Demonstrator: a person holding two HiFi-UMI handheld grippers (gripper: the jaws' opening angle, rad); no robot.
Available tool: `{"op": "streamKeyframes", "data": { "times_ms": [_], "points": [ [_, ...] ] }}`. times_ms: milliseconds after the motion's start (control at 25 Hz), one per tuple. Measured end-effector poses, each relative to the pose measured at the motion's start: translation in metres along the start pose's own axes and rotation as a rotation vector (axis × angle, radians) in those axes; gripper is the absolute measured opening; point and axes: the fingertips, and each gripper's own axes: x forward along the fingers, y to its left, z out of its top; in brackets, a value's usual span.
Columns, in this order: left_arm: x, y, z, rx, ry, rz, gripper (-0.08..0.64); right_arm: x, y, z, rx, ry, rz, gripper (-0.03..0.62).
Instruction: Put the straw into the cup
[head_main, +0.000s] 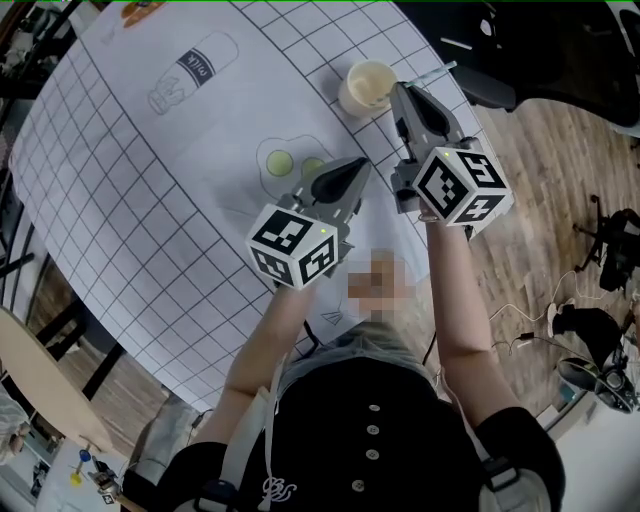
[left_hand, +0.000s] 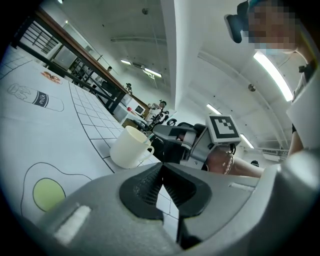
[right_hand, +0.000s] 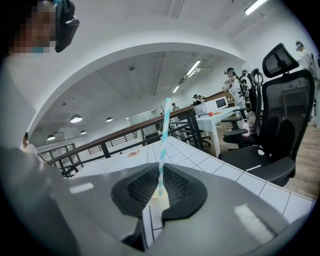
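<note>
Over the gridded table, right tongs pinch the straw (near the cup); left tongs closed, empty.

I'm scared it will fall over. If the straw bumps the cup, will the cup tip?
Probably not. The cup looks squat and thick-walled, sitting flat on the table, so it likely stays put. The straw is thin and probably light, so it would likely bend or slip in the right gripper first.

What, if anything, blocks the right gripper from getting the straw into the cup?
Probably nothing, so yes. The right gripper, shut on the straw, sits close beside the cup, whose mouth is open. The left gripper is shut and off to the side, clear of it.
</note>
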Motion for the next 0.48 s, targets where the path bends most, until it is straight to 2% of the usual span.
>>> {"op": "streamKeyframes", "data": {
  "times_ms": [480],
  "points": [
    [-0.002,0.006,-0.003,-0.010,0.007,0.013,0.000,0.009,-0.006,-0.019,-0.003,0.059,-0.017,0.021]
  ]
}}
